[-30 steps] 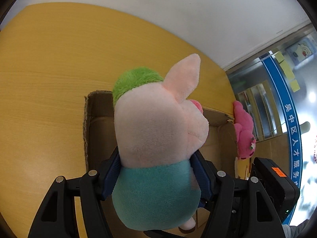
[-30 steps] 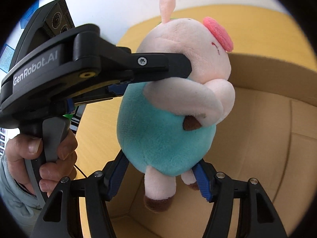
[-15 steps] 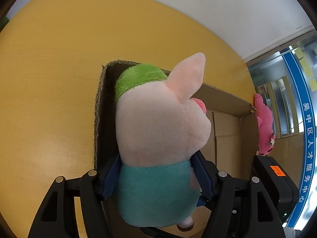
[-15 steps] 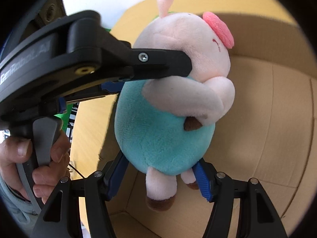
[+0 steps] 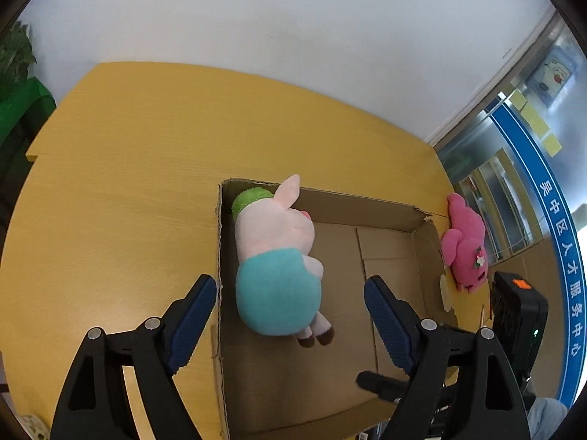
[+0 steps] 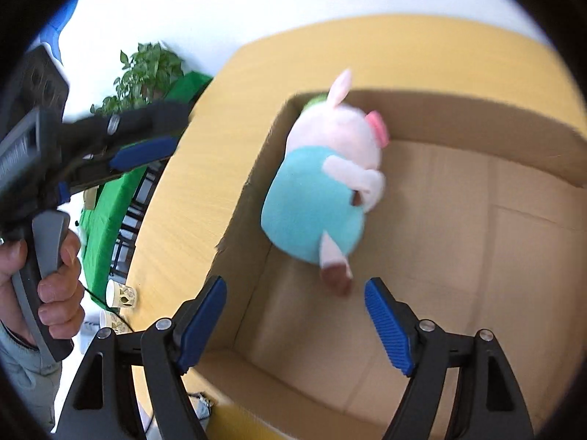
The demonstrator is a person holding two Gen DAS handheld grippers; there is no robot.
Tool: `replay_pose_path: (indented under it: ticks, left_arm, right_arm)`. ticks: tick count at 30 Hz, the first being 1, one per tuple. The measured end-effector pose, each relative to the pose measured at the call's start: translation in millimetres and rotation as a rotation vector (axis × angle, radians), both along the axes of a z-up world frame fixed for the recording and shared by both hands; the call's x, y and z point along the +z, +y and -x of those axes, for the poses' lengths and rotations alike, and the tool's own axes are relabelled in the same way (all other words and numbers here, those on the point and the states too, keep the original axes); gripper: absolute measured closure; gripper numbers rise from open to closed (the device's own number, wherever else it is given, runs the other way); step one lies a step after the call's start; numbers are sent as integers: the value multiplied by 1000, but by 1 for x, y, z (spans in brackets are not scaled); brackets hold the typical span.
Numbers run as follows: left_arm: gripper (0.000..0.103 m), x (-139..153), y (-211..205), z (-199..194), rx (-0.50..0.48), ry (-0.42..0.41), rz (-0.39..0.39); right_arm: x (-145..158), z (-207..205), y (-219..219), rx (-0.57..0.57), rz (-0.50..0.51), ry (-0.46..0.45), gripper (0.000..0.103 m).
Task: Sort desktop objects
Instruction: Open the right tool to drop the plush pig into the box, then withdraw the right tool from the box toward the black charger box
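Note:
A plush pig with a pink head, green cap and teal body lies in the far left corner of an open cardboard box. It also shows in the right wrist view, inside the box. My left gripper is open and empty above the box's left side. My right gripper is open and empty above the box's near left part. The left gripper and the hand holding it also show at the left of the right wrist view.
The box stands on a yellow wooden table. A magenta plush toy lies on the table just past the box's right wall. Paper cups and a green-covered stand with a plant are beyond the table's left edge.
Both grippers have opened and let go of the plush pig. It now lies in the box. Both grippers have pulled back and up from it.

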State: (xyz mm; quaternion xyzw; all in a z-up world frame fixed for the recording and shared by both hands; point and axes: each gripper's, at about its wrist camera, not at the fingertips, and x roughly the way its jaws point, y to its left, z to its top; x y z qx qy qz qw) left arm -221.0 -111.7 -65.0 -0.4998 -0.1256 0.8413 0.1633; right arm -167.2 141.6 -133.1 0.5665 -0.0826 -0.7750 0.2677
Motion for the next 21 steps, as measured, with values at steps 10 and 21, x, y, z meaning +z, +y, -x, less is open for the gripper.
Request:
replay_pose_path:
  ticks: [10,21]
  left_arm:
    - [7,74,38,-126,-30,184,145]
    - [31,111,88,-225,-2,229,157]
  right_arm:
    - [71,-39,-27,-132,-84,163,24]
    - [129,-137,19,-113,-12,312,61]
